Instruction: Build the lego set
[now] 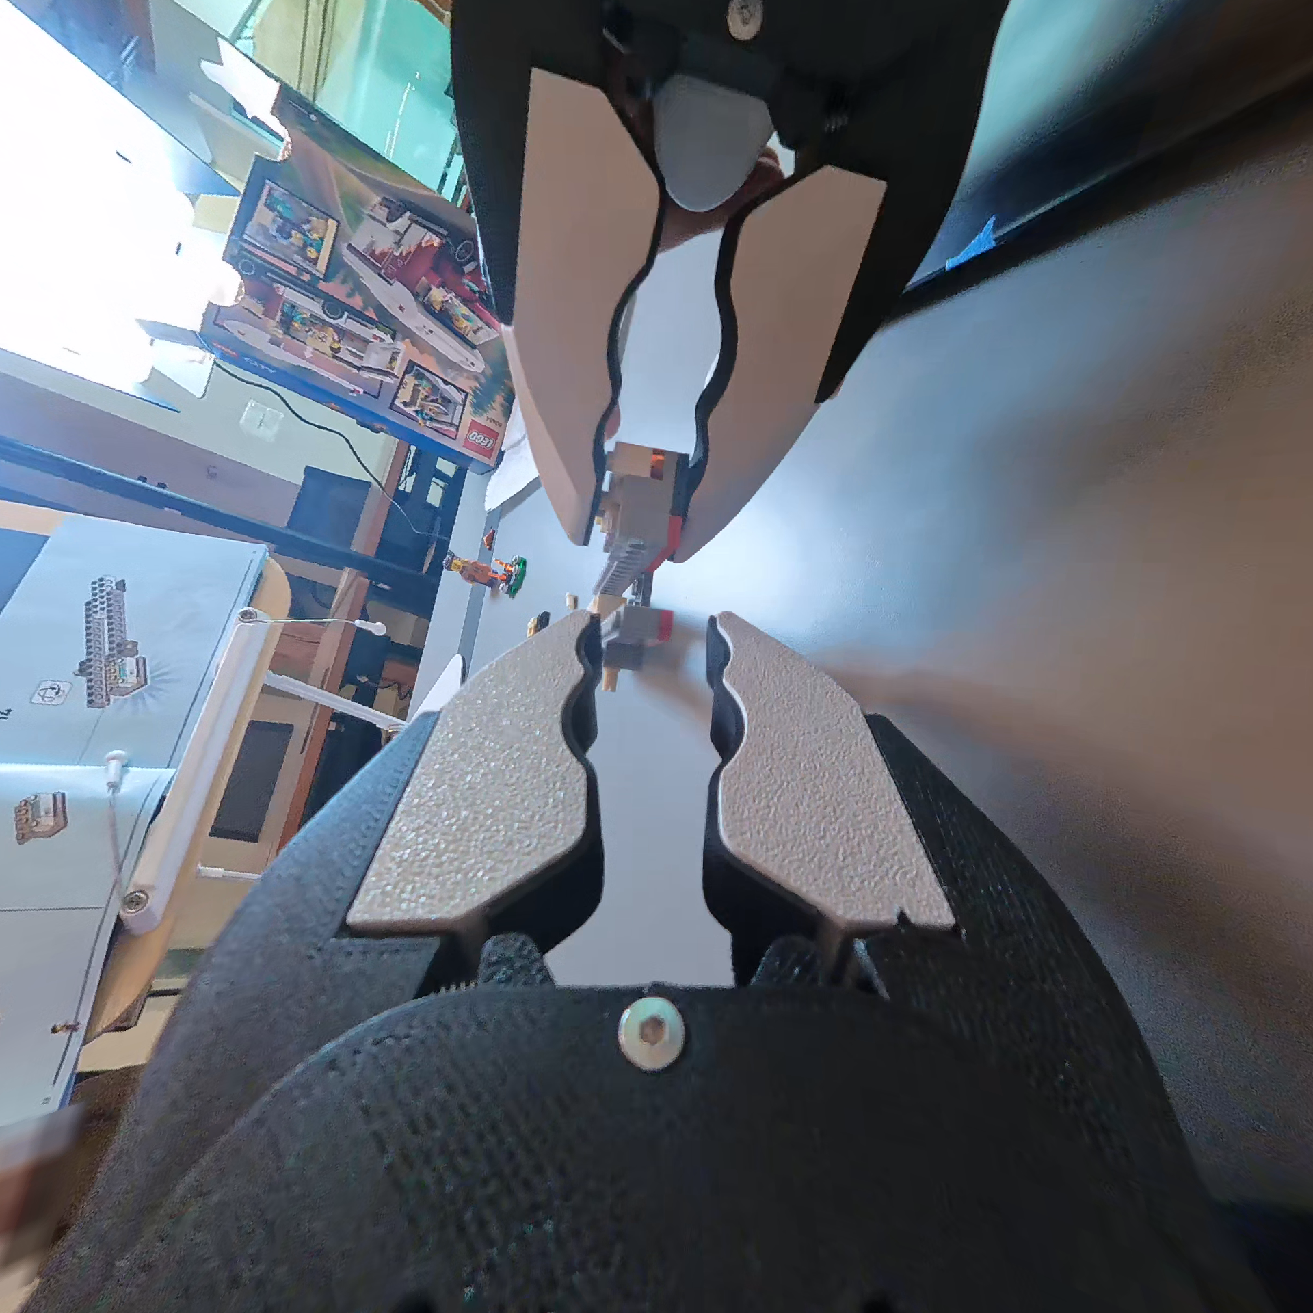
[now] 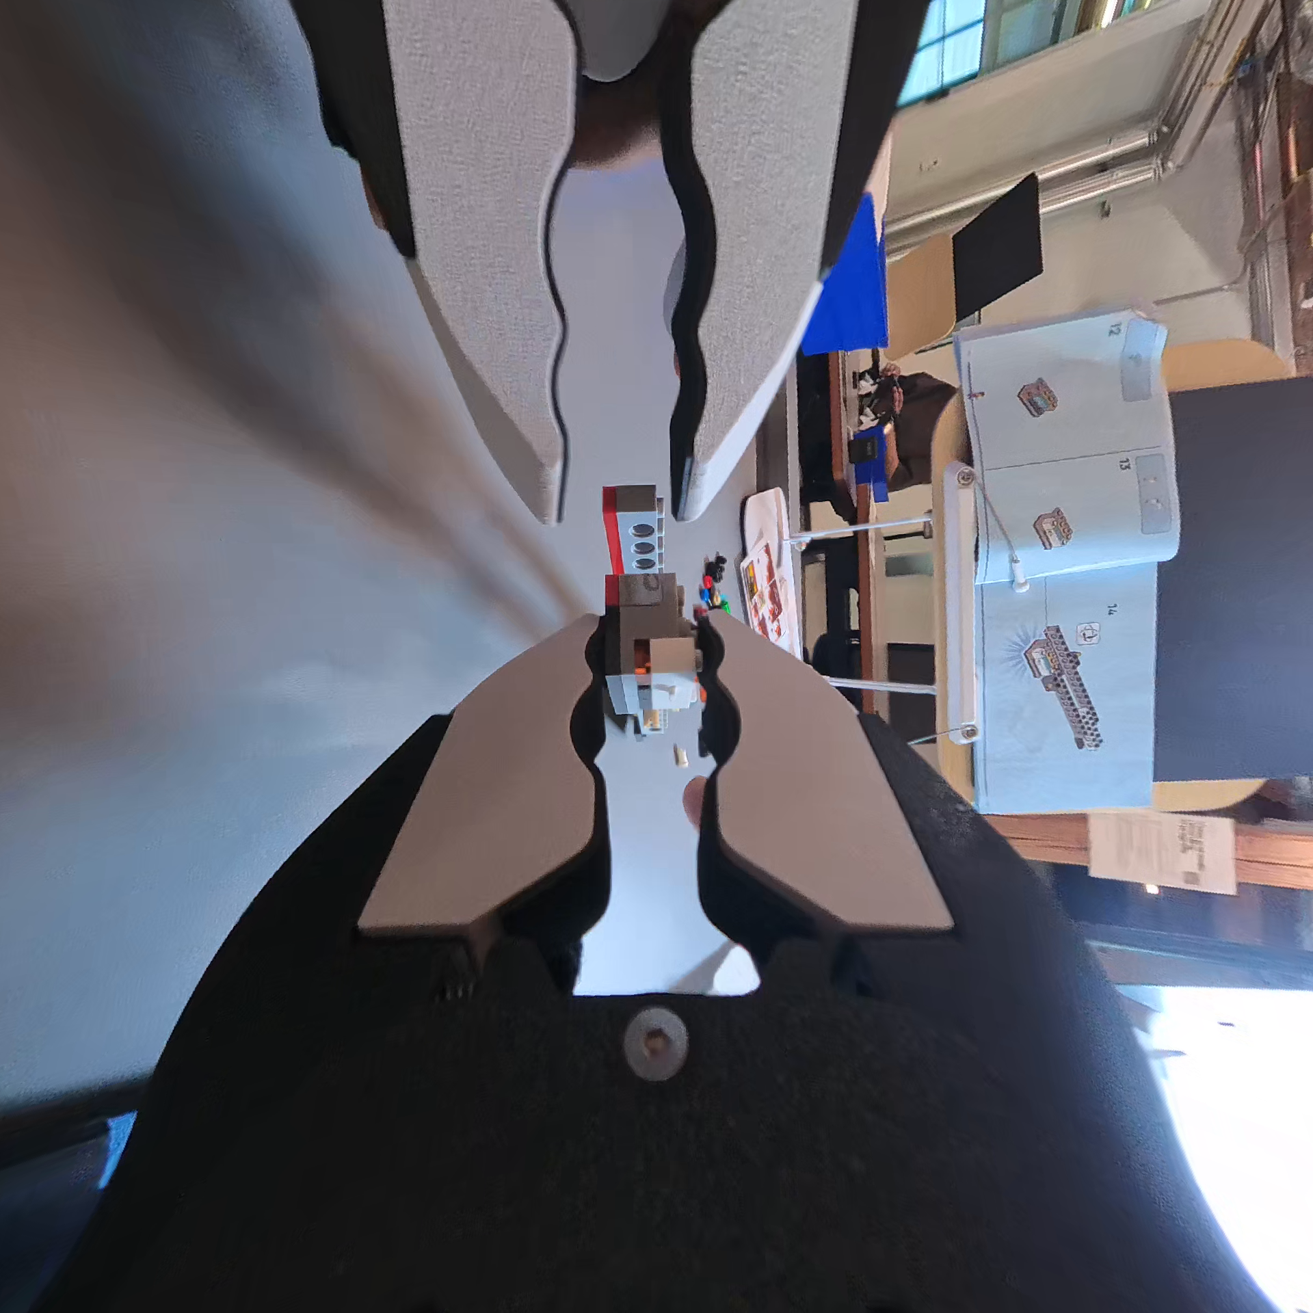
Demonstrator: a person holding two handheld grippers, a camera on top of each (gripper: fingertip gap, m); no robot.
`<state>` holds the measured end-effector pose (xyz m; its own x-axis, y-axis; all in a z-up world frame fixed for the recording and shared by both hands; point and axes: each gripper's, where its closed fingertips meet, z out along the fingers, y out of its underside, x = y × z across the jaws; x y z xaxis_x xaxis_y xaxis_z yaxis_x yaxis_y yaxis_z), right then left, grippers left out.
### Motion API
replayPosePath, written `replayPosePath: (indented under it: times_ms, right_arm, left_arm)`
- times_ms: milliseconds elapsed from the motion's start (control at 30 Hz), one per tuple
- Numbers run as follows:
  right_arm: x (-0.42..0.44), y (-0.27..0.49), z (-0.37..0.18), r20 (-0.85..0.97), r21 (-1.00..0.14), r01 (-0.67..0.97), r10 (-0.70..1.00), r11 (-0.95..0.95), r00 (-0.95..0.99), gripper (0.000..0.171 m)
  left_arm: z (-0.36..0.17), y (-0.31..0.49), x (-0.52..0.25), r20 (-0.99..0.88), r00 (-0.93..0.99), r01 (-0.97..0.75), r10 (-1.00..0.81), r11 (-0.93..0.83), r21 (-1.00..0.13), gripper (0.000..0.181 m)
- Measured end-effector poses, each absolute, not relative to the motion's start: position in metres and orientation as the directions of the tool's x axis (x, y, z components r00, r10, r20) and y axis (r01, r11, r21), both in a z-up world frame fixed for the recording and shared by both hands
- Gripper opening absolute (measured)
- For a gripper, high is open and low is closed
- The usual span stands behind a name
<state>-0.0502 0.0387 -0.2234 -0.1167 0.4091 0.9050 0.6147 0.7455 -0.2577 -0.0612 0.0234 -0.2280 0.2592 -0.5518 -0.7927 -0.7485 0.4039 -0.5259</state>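
Clamping: the right gripper (image 2: 650,629) has its fingers pressed on both sides of the tan, grey and red lego build (image 2: 650,661), close over the pale grey tabletop (image 1: 959,533).
Left gripper (image 1: 654,629): fingers apart, facing the right one; the build's red-and-grey end sits between its tips, just beside one finger.
Box: the printed cardboard lego box (image 1: 355,305) lies at the table's far side; I cannot tell what is inside.
Booklet: the open pale-blue instruction booklet (image 2: 1066,568) stands clipped on a holder beyond the table.
Loose pieces: small coloured lego bits (image 2: 714,579) lie near the build.
Edges: a dark table edge with blue tape (image 1: 973,241) runs behind the right gripper.
Open room: broad bare tabletop on the side away from the booklet.
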Motion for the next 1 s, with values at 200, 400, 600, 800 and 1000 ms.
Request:
replayPosePath:
  times_ms: [200,400,600,800,1000]
  right_arm:
    - [-0.054,0.034,-0.229,0.919,-0.215,0.655,0.376,0.724,-0.114,0.023]
    - [-0.054,0.03,-0.225,0.893,-0.302,0.625,0.443,0.72,-0.079,0.024]
    - [-0.051,0.021,-0.21,0.834,-0.449,0.494,0.547,0.745,-0.067,0.033]
    - [-0.029,0.047,-0.212,0.626,-0.595,0.511,0.756,0.621,-0.191,0.041]
    - [-0.038,0.063,-0.239,0.504,-0.573,0.557,0.794,0.601,-0.339,0.049]
  left_arm:
    - [-0.236,0.026,-0.066,-0.796,0.237,-0.77,-0.557,0.392,-0.503,0.018]
    - [-0.228,0.026,-0.069,-0.821,0.233,-0.763,-0.521,0.426,-0.487,0.016]
    - [-0.223,0.025,-0.076,-0.794,0.262,-0.714,-0.549,0.442,-0.542,0.016]
    - [-0.223,0.027,-0.083,-0.753,0.297,-0.672,-0.587,0.432,-0.602,0.016]
    - [-0.223,0.028,-0.085,-0.733,0.313,-0.655,-0.604,0.422,-0.627,0.016]
